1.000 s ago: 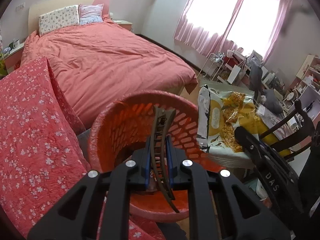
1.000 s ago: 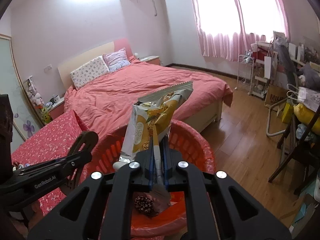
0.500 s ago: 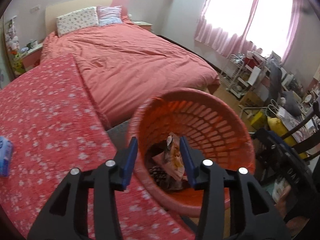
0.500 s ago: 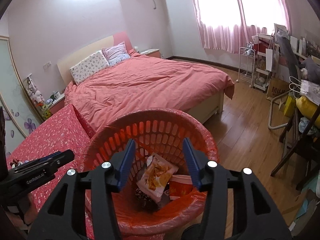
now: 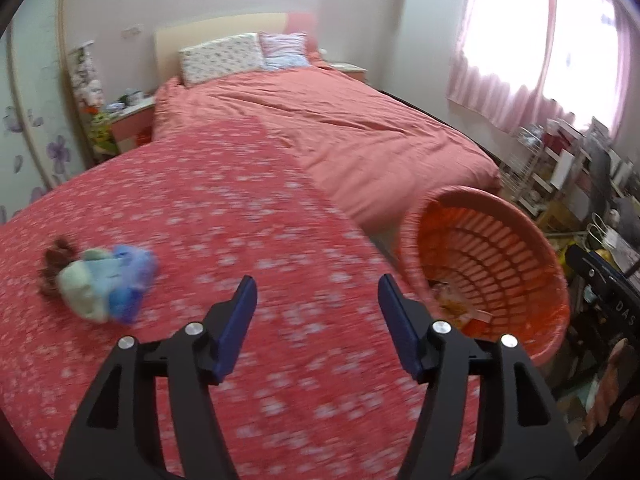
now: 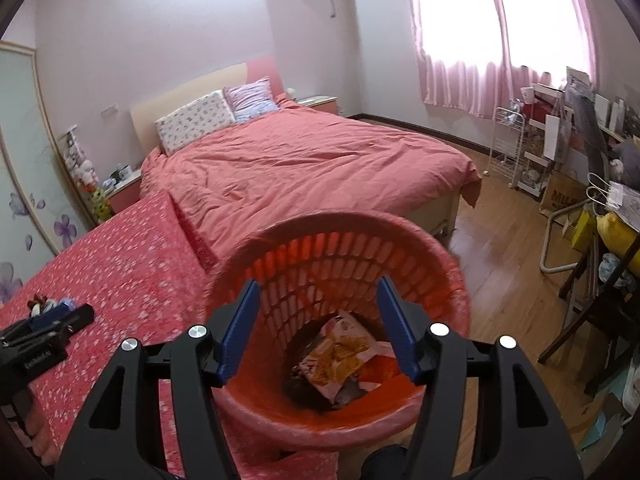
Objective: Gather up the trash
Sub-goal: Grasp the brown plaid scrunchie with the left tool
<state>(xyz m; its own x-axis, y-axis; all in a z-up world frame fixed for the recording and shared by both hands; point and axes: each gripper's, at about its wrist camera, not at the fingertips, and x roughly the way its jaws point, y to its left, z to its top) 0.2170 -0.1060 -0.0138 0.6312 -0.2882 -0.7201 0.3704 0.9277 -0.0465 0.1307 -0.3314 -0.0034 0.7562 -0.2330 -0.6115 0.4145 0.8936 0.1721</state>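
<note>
Crumpled wad of trash [image 5: 105, 287], pale green, white and blue with a brown tuft at one end: it lies on the red flowered tablecloth [image 5: 248, 216], to the left of and somewhat beyond my left gripper [image 5: 316, 304], well apart from the fingertips. In the right wrist view the same wad [image 6: 48, 305] shows small at the table's far-left edge, just past the left tool. My left gripper stands wide and holds nothing; its blue pads [image 5: 236, 324] frame only bare cloth. I judge the step in hand to be the reach for this next piece. The move calls for swinging left and forward until the wad sits between the pads, then closing; the soft bundle should compress easily. My right gripper [image 6: 316, 308] also stands wide and empty, poised over the orange basket [image 6: 440, 252], which stands off the table's right edge. Inside lie a yellow snack bag [image 6: 340, 356] and other wrappers. Beyond, a pink-covered bed [image 5: 360, 132].
</note>
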